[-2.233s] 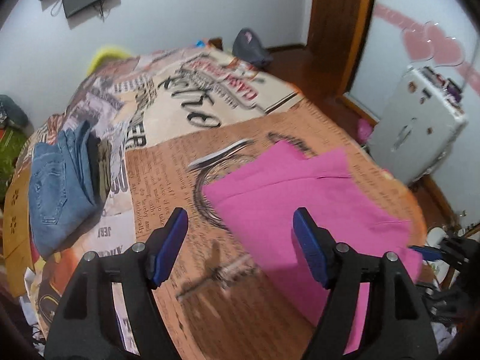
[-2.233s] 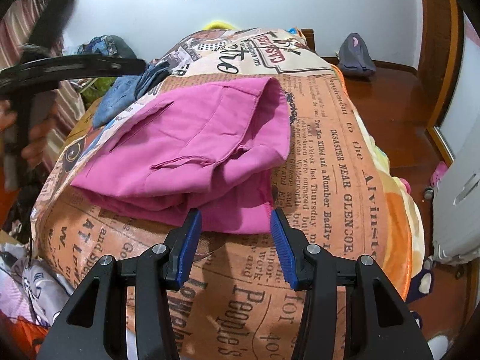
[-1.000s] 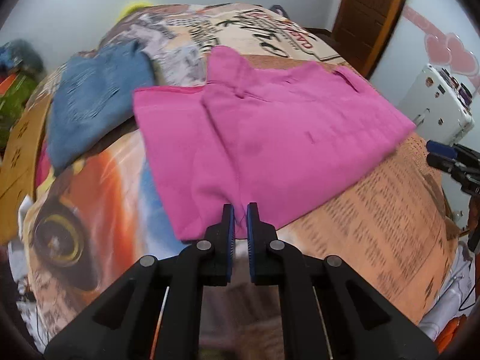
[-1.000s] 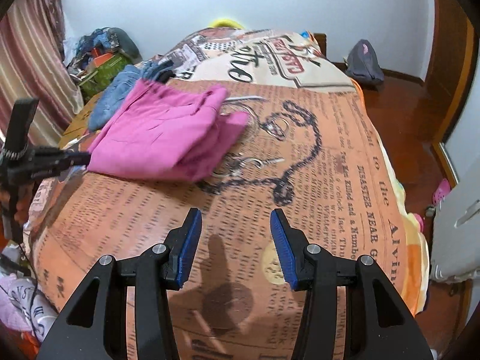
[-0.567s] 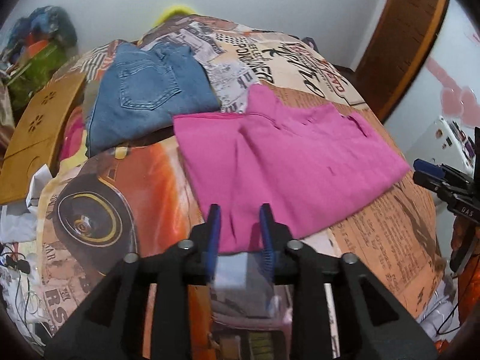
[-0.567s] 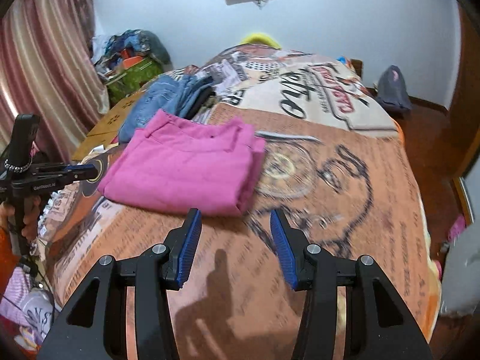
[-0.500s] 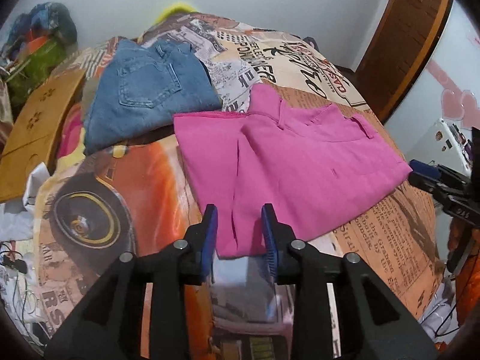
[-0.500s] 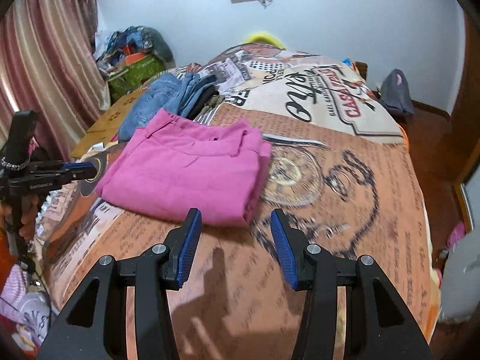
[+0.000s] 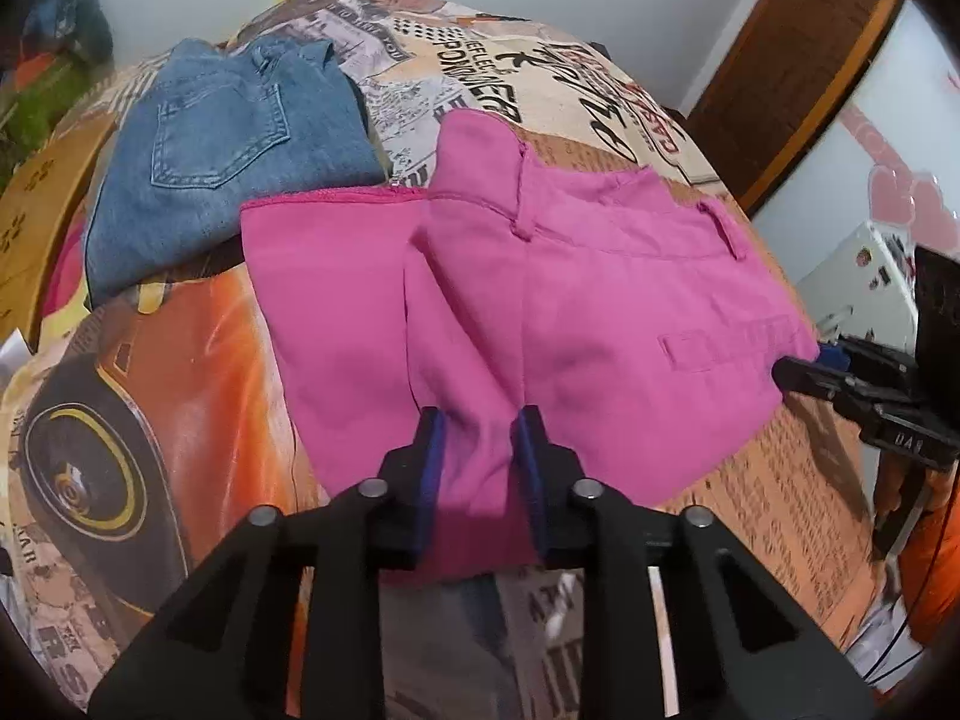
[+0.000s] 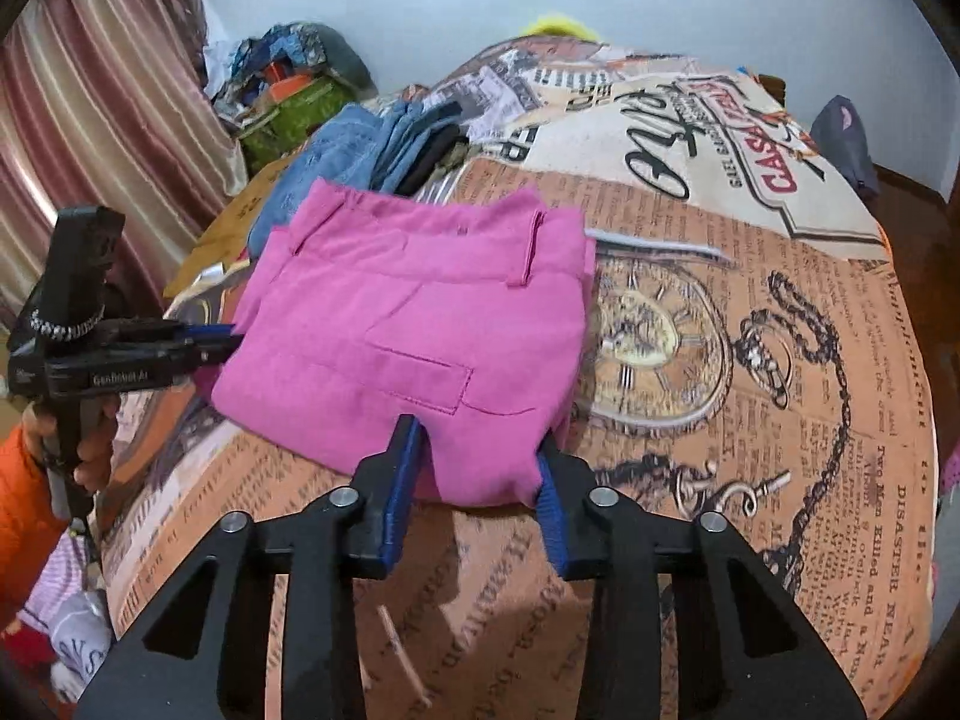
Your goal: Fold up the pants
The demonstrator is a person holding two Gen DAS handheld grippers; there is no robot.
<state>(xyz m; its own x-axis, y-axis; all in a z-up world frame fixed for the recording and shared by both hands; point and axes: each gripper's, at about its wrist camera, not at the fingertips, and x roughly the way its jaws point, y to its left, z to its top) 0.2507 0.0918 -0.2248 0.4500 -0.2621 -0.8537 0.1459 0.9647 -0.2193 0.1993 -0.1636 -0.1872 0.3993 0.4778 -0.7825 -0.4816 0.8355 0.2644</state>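
The pink pants (image 9: pixel 600 300) lie folded in a thick rectangle on the printed bedspread (image 9: pixel 150 360). They also show in the right wrist view (image 10: pixel 408 324), waistband toward the far side. My left gripper (image 9: pixel 477 420) is open, its jaws on either side of the near pink edge. My right gripper (image 10: pixel 477 450) is open, its jaws straddling the near corner of the pants. The right gripper shows at the right edge of the left wrist view (image 9: pixel 840 378), and the left gripper at the left of the right wrist view (image 10: pixel 210 339).
Folded blue jeans (image 9: pixel 228 138) lie just beyond the pink pants, and they show in the right wrist view (image 10: pixel 348 150). A clutter pile (image 10: pixel 288 90) and a curtain (image 10: pixel 90 120) stand left of the bed. A white appliance (image 9: pixel 864 276) stands right.
Both grippers have moved in to the pink pants' edges from opposite sides. The left jaws have opened from shut a second ago. The pants look closer in both views.
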